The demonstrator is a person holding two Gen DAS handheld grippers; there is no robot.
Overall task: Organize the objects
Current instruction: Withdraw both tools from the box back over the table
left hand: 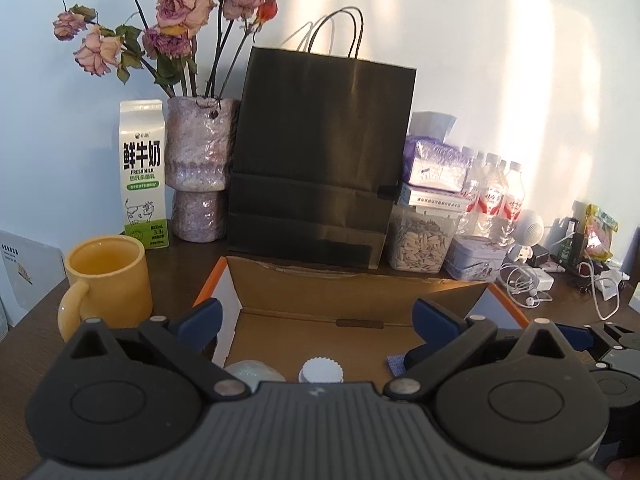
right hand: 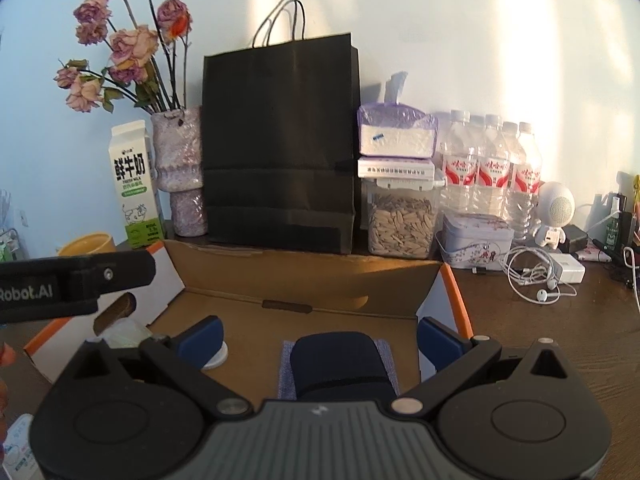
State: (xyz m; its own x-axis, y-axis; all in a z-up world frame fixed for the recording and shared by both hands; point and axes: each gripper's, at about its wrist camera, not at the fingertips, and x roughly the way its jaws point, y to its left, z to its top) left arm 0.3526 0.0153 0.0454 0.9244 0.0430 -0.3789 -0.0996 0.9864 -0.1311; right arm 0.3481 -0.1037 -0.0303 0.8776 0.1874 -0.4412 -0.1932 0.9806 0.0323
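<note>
Both views show spread, empty claws. Left wrist: our left gripper (left hand: pixel 316 316) hangs over the cardboard box (left hand: pixel 320 280), above a white-capped bottle (left hand: pixel 322 370). Right wrist: our right gripper (right hand: pixel 318 334) hovers over a dark pouch (right hand: pixel 338 364); we should lift clear gently.

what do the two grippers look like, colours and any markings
Both match: the left gripper and right gripper have a grey ribbed body, black linkage arms with silver pivot pins and round black discs, and dark blue fingertip pads. The right wrist view shows white "Robot.AI" lettering on the left gripper's black side. No cables or sleeves show.
</note>
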